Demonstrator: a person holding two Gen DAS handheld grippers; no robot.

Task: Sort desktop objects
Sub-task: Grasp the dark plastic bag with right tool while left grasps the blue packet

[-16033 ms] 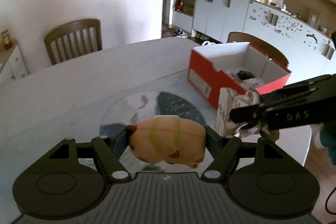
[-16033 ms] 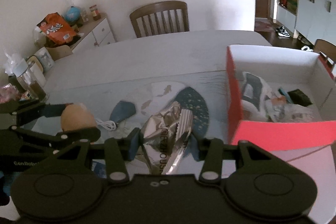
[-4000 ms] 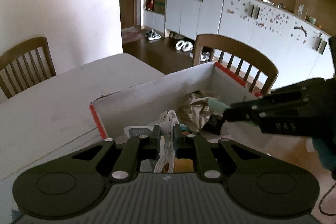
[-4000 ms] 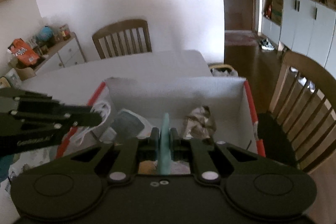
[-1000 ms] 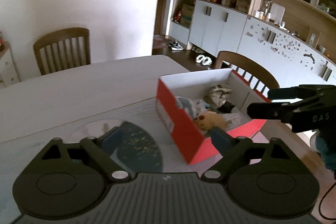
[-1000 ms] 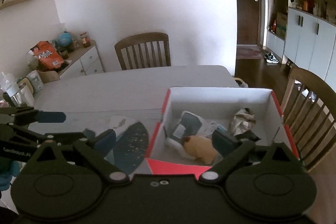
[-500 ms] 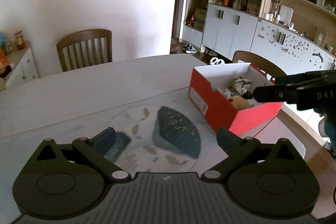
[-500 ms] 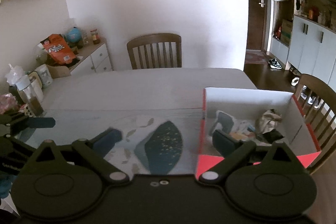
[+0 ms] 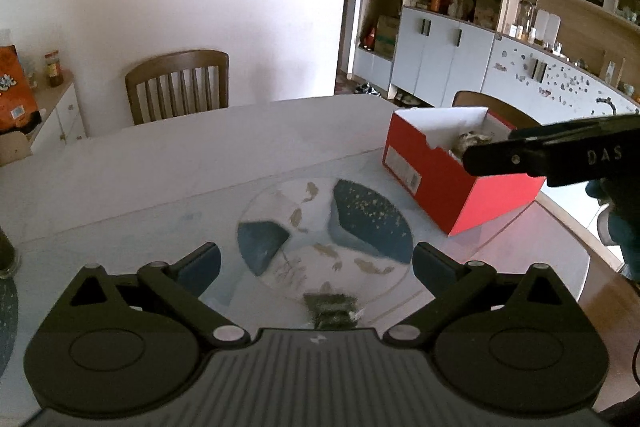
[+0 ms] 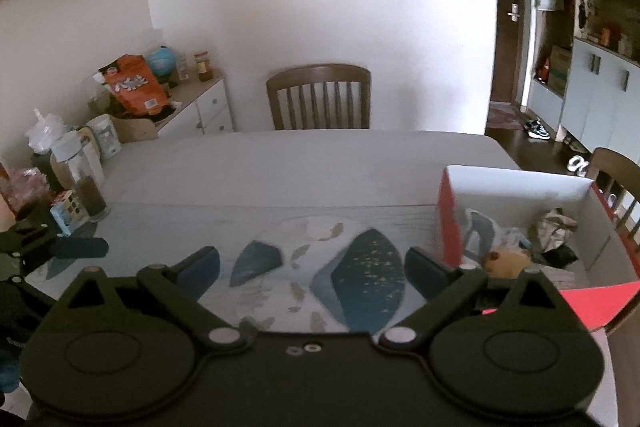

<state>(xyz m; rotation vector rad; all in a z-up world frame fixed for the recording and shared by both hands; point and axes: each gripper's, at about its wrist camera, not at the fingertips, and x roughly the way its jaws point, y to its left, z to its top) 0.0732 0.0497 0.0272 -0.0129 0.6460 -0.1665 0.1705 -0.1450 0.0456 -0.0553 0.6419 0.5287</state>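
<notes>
The red cardboard box (image 9: 436, 183) with a white inside (image 10: 516, 187) stands on the right part of the table. It holds a tan plush toy (image 10: 506, 261), a crumpled foil bag (image 10: 554, 227) and a grey-blue pouch (image 10: 480, 231). My left gripper (image 9: 316, 263) hangs open and empty over the patterned mat (image 9: 320, 223), left of the box. Just as empty, my right gripper (image 10: 312, 267) is open above the same mat (image 10: 328, 267), with the box at its right fingertip. Each gripper shows in the other's view: the right gripper (image 9: 480, 155) and the left gripper (image 10: 80, 247).
A small dark greenish thing (image 9: 330, 307) lies on the mat close under my left gripper. Jars and bottles (image 10: 80, 171) crowd the table's left edge. Wooden chairs stand at the far side (image 10: 320, 99) and behind the box (image 10: 616, 167). A white sideboard (image 10: 200, 107) lines the left wall.
Both grippers have drawn back from the box and swung left, so the box now sits further right and smaller in both views. Both stay open and empty.
</notes>
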